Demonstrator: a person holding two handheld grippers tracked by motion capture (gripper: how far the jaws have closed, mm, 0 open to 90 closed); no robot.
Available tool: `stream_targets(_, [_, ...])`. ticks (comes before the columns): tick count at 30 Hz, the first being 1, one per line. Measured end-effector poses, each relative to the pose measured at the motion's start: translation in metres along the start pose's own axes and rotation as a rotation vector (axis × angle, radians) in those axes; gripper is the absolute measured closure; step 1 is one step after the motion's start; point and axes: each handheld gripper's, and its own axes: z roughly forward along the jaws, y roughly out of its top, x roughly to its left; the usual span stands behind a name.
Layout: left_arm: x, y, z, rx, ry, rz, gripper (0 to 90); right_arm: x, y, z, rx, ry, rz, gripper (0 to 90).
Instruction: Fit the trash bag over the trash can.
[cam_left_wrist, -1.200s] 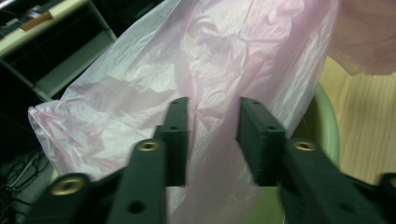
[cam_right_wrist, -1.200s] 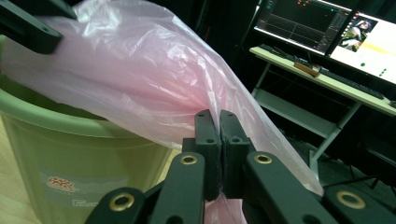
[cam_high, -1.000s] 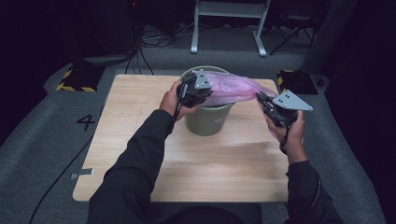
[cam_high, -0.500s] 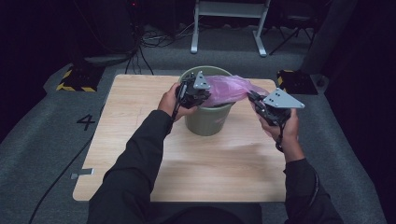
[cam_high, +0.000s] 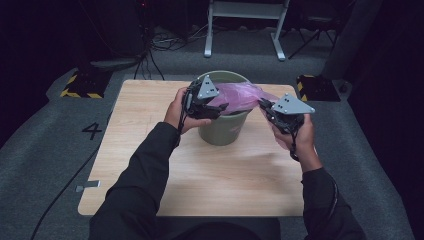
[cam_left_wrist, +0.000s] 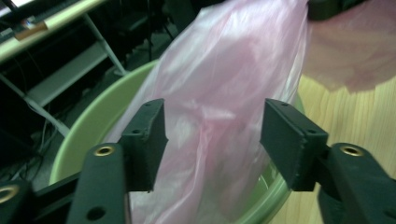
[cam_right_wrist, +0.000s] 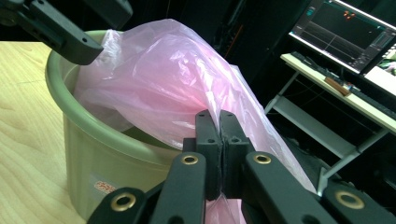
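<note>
Right gripper (cam_right_wrist: 219, 140) clamped tight on the edge of a pink plastic bag (cam_high: 240, 97). Left gripper (cam_left_wrist: 212, 140) just opened, pads clear of the film hanging between them. Bag stretched sideways between both, half tucked into a green bucket (cam_high: 222, 130) with a small unreadable label. Light wooden table (cam_high: 150, 125), grey floor marked "4" (cam_high: 93, 131), metal stand (cam_high: 245, 25) behind in a dark room.

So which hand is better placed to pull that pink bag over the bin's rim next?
Probably the right. The right hand-held gripper is shut on the pink bag beside the green bin. The left hand-held gripper has just been opening; the bag hangs between its jaws, unpinched.
</note>
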Motion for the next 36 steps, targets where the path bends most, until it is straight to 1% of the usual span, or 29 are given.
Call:
stream_targets(1, [-0.003, 0.002, 0.001, -0.012, -0.006, 0.004, 34.2, 0.000, 0.001, 0.000, 0.000, 0.006, -0.003, 89.2])
stream_targets(2, [-0.005, 0.003, 0.002, -0.011, -0.003, 0.012, 30.7, 0.001, 0.002, 0.001, -0.001, 0.013, -0.004, 89.2])
stream_targets(4, [-0.011, 0.007, 0.006, -0.006, 0.000, 0.036, 29.3, 0.001, 0.003, 0.000, -0.002, 0.020, -0.010, 89.1])
stream_targets(5, [-0.013, 0.008, 0.008, -0.009, -0.001, 0.037, 27.2, 0.002, 0.003, 0.001, -0.003, 0.019, -0.014, 89.1])
stream_targets(7, [-0.017, 0.011, 0.011, -0.009, 0.012, 0.043, 26.7, 0.004, 0.004, 0.002, -0.001, 0.032, -0.018, 89.1])
stream_targets(8, [-0.017, 0.012, 0.013, -0.003, 0.005, 0.048, 26.8, 0.005, 0.004, 0.002, 0.000, 0.034, -0.024, 89.1])
stream_targets(9, [-0.016, 0.012, 0.015, 0.006, 0.009, 0.051, 27.0, 0.005, 0.005, 0.003, 0.001, 0.037, -0.025, 89.1])
stream_targets(10, [-0.015, 0.012, 0.018, 0.016, 0.011, 0.050, 30.2, 0.006, 0.005, 0.003, 0.002, 0.047, -0.030, 89.0])
stream_targets(11, [-0.014, 0.011, 0.021, 0.025, 0.006, 0.043, 30.2, 0.006, 0.005, 0.003, 0.002, 0.047, -0.030, 89.0])
stream_targets(12, [-0.013, 0.010, 0.024, 0.039, 0.003, 0.036, 34.9, 0.008, 0.005, 0.003, 0.000, 0.049, -0.036, 88.8])
stream_targets(13, [-0.012, 0.009, 0.026, 0.048, 0.001, 0.033, 34.9, 0.008, 0.005, 0.003, 0.000, 0.049, -0.036, 88.8])
stream_targets(14, [-0.011, 0.007, 0.028, 0.052, -0.019, 0.026, 39.5, 0.008, 0.005, 0.002, -0.002, 0.051, -0.035, 88.7])
stream_targets(15, [-0.010, 0.005, 0.028, 0.047, -0.029, 0.021, 46.2, 0.009, 0.006, 0.002, -0.003, 0.057, -0.031, 88.7])
stream_targets(16, [-0.009, 0.004, 0.029, 0.047, -0.034, 0.024, 51.1, 0.009, 0.006, 0.002, -0.005, 0.060, -0.037, 88.6])
stream_targets(17, [-0.009, 0.003, 0.029, 0.048, -0.043, 0.038, 60.4, 0.010, 0.007, 0.002, -0.004, 0.060, -0.039, 88.5])
stream_targets(18, [-0.008, 0.002, 0.029, 0.054, -0.038, 0.046, 72.1, 0.010, 0.008, 0.003, -0.011, 0.063, -0.038, 88.2])
stream_targets(19, [-0.008, 0.002, 0.030, 0.064, -0.025, 0.049, 72.1, 0.010, 0.008, 0.003, -0.011, 0.063, -0.038, 88.2])
stream_targets(20, [-0.007, 0.001, 0.030, 0.072, -0.023, 0.052, 77.7, 0.011, 0.009, 0.003, -0.013, 0.067, -0.037, 87.8])
stream_targets(21, [-0.006, 0.001, 0.030, 0.072, -0.025, 0.047, 82.3, 0.011, 0.009, 0.003, -0.014, 0.065, -0.037, 87.0])
stream_targets(23, [-0.004, 0.000, 0.028, 0.060, -0.032, 0.043, 89.6, 0.013, 0.010, 0.003, -0.012, 0.069, -0.043, 86.3])
stream_targets(24, [-0.004, 0.000, 0.028, 0.061, -0.035, 0.041, 89.9, 0.014, 0.010, 0.003, -0.013, 0.072, -0.044, 86.2])
stream_targets(26, [-0.004, 0.000, 0.028, 0.067, -0.034, 0.053, 90.0, 0.014, 0.010, 0.003, -0.017, 0.075, -0.040, 85.7])
stream_targets(28, [-0.003, -0.001, 0.028, 0.067, -0.037, 0.051, 90.0, 0.014, 0.009, 0.003, -0.016, 0.077, -0.037, 84.6])
stream_targets(29, [-0.003, -0.001, 0.028, 0.069, -0.032, 0.048, 90.0, 0.014, 0.009, 0.003, -0.016, 0.078, -0.031, 82.6])
stream_targets(30, [-0.002, -0.001, 0.027, 0.076, -0.026, 0.051, 90.0, 0.014, 0.008, 0.002, -0.015, 0.071, -0.026, 73.7])
stream_targets(31, [-0.001, -0.001, 0.027, 0.080, -0.023, 0.053, 90.0, 0.014, 0.008, 0.002, -0.015, 0.071, -0.026, 73.7])
stream_targets(32, [0.000, -0.002, 0.027, 0.078, -0.023, 0.051, 90.0, 0.014, 0.008, 0.002, -0.017, 0.061, -0.026, 69.2])
stream_targets(33, [0.001, -0.002, 0.027, 0.083, -0.017, 0.051, 90.0, 0.013, 0.007, 0.001, -0.018, 0.056, -0.016, 60.9])
stream_targets(36, [0.003, -0.005, 0.026, 0.097, -0.015, 0.044, 90.0, 0.011, 0.003, -0.001, 0.001, 0.037, 0.001, 45.3])
